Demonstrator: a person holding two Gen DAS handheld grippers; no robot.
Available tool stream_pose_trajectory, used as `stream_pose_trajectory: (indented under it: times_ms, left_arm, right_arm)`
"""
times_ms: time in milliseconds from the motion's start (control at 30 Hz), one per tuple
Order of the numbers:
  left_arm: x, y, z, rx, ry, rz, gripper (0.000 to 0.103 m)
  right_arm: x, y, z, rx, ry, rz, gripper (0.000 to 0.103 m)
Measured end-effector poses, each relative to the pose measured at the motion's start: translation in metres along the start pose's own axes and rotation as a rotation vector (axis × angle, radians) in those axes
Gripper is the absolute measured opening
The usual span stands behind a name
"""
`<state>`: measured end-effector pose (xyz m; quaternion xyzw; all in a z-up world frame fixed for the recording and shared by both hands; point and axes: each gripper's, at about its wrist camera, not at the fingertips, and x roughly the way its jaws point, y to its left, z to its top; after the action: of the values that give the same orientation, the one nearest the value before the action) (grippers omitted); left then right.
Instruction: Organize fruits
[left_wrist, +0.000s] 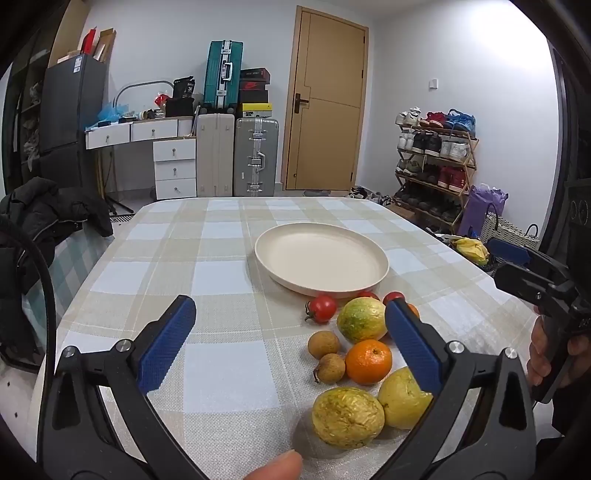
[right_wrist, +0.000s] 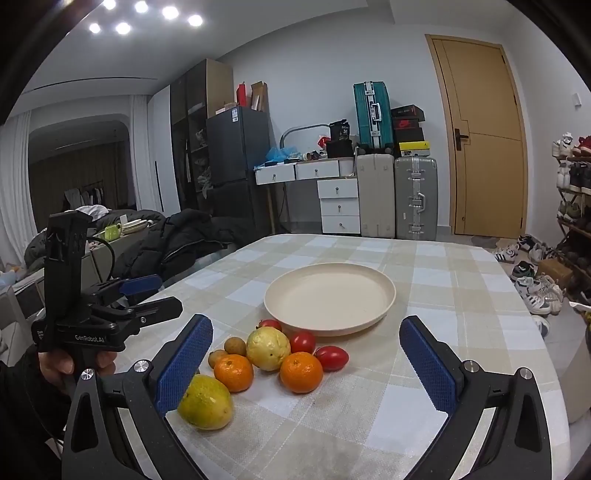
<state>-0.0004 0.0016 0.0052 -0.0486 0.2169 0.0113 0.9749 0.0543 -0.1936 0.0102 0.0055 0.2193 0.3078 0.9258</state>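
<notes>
While the fruits (right_wrist: 273, 363) lie clustered on the checked tablecloth (right_wrist: 424, 288) just in front of the cream plate (right_wrist: 330, 297), nothing is gripped by either tool. In the right wrist view two oranges (right_wrist: 301, 372) are seen side by side near the middle of the cluster, with a pale yellow-green fruit (right_wrist: 267, 348) behind and between them. Red tomatoes (right_wrist: 331, 357) are placed to the right of it and just below the plate's near rim, one of them touching the right-hand orange. Two small brown longans (right_wrist: 235, 346) are set at the left of the cluster, and a larger yellow-green fruit (right_wrist: 205, 401) lies nearest the camera, partly hidden by the left blue pad. The plate is empty and sits on the table (right_wrist: 480, 424) just beyond the fruits.

The right gripper (right_wrist: 317, 363) is held above the near edge of the table with its jaws spread wide, the fruit cluster showing between the pads without being touched. The left gripper (left_wrist: 291, 339) is likewise held with its jaws fully apart, most of the fruits lying toward its right pad, untouched. A fingertip (left_wrist: 275, 467) is seen at the bottom edge of the left wrist view.

Beyond the table, suitcases (left_wrist: 236, 158), a white drawer unit (left_wrist: 175, 168), a wooden door (left_wrist: 327, 99) and a shoe rack (left_wrist: 436, 158) are lined along the far wall.
</notes>
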Motion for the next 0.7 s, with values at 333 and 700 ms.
stream_pose_trajectory:
  times_ms: [333, 700]
  left_arm:
    - [-0.0016, -0.0053, 0.0003, 0.002, -0.003, 0.0, 0.102]
    - [-0.0008, -0.0079, -0.0014, 0.001, -0.004, 0.0, 0.102]
  right_arm:
    - [0.0026, -0.0012, -0.0009, 0.004, 0.008, 0.005, 0.103]
    - [0.0038, -0.003, -0.0034, 0.004, 0.007, -0.005, 0.103]
